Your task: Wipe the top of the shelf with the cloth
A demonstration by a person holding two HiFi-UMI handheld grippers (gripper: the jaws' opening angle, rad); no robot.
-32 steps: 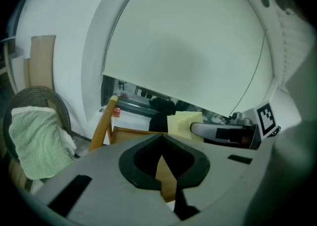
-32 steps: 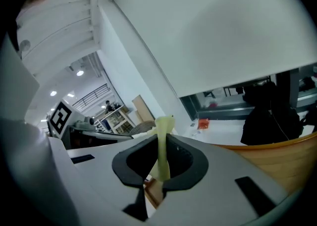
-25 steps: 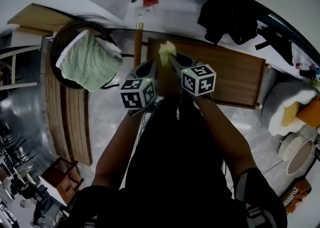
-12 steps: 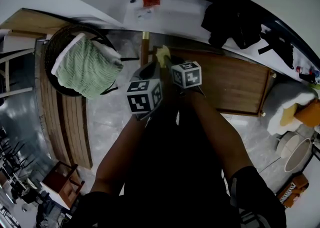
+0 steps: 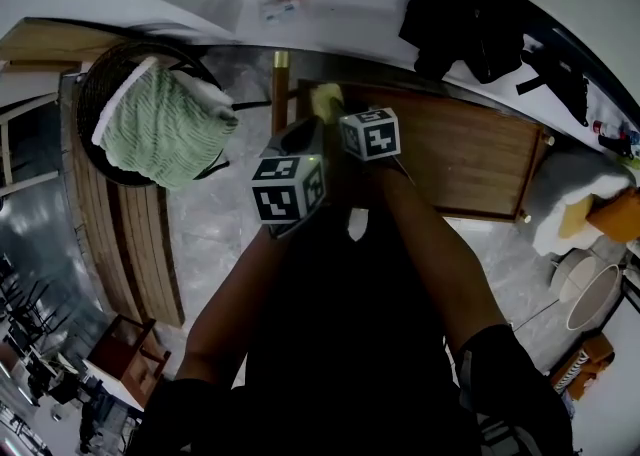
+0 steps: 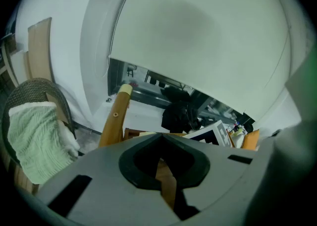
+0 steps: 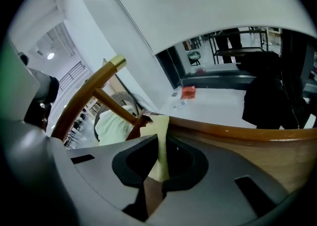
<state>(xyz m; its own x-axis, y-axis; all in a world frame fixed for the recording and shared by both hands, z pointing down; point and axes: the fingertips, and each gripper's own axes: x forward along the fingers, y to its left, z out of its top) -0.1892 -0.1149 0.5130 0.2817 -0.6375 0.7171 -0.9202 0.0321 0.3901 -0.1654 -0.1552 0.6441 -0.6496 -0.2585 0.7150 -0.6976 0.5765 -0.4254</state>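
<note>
Holding the thin pale-yellow cloth pinched between its closed jaws, your right gripper sits at the left end of the brown wooden shelf top. The cloth's free end reaches up against the rounded rim there. Your left gripper hangs just beside it, jaws brought together on nothing; only brown wood shows through the gap behind them.

Watch the grip first. Only a narrow fold looks caught, so a hard drag across the wood could pull the cloth free and leave it behind. Little of the cloth seems to lie flat, so if you press down as you are, the jaw tips may rub the wood instead of the fabric. The round wooden post with its pale cap stands just beside this end. A stroke that starts towards it could snag the cloth or knock the gripper. Your two grippers are also close enough to bump if the left one does not move clear. At the far side, dark clothing lies beyond the rim and a long sweep might catch it.

From the head view, the marker cubes and your arms cover the contact, so you cannot tell how much cloth touches the wood. The shelf's near edge is partly hidden behind your right forearm.
</note>
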